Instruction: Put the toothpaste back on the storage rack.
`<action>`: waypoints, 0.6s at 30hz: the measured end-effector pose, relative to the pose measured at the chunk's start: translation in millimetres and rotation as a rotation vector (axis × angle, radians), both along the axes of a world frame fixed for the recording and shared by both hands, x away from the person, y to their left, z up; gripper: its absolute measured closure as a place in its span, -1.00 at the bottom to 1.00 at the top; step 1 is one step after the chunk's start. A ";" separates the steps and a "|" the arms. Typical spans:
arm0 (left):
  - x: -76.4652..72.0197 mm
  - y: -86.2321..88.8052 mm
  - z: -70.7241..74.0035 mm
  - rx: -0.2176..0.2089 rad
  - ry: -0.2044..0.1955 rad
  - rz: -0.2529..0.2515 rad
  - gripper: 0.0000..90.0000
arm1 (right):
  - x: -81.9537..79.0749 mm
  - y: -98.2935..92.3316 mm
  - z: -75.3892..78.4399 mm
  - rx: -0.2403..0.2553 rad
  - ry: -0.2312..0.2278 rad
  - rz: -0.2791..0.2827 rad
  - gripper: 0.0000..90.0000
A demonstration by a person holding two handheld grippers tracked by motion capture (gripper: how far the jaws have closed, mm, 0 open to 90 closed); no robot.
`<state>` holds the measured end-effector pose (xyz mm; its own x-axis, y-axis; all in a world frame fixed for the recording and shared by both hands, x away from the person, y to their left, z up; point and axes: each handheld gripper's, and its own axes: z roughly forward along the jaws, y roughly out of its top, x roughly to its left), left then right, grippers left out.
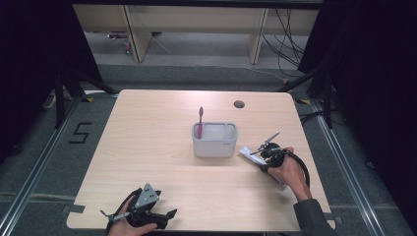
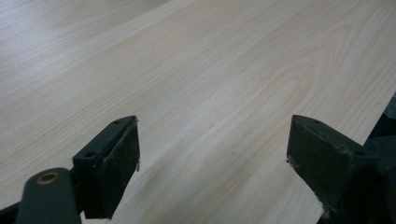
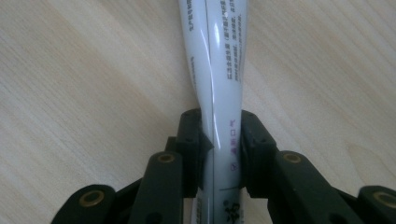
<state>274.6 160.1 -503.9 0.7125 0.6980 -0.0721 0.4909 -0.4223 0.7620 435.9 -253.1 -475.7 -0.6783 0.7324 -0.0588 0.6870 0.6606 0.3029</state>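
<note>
A white toothpaste tube [image 3: 217, 74] lies on the wooden table [image 1: 157, 147], to the right of a white holder box [image 1: 215, 140]. My right gripper [image 3: 219, 135] is shut on the tube, its black pads pressing both sides. In the high view the tube [image 1: 247, 153] pokes out left of the right gripper [image 1: 268, 153]. A red toothbrush [image 1: 200, 120] stands upright in the box's left part. My left gripper [image 1: 164, 216] rests at the table's front left edge. In the left gripper view it [image 2: 212, 154] is open over bare wood, nothing between the pads.
A round cable hole [image 1: 239, 104] sits near the table's back edge. Dark curtains flank both sides, and floor rails run along the table's left and right. Wooden furniture legs and cables stand beyond the far edge.
</note>
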 end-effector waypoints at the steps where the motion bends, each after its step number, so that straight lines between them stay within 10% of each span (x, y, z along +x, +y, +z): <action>1: -0.2 -0.3 0.1 -0.002 0.000 -0.002 -0.63 | 0.9 -0.1 0.4 -0.002 0.010 -0.005 0.62; 18: 0.2 0.3 0.7 0.002 0.008 -0.005 -0.63 | 0.0 -2.1 16.4 0.022 -0.005 0.013 0.66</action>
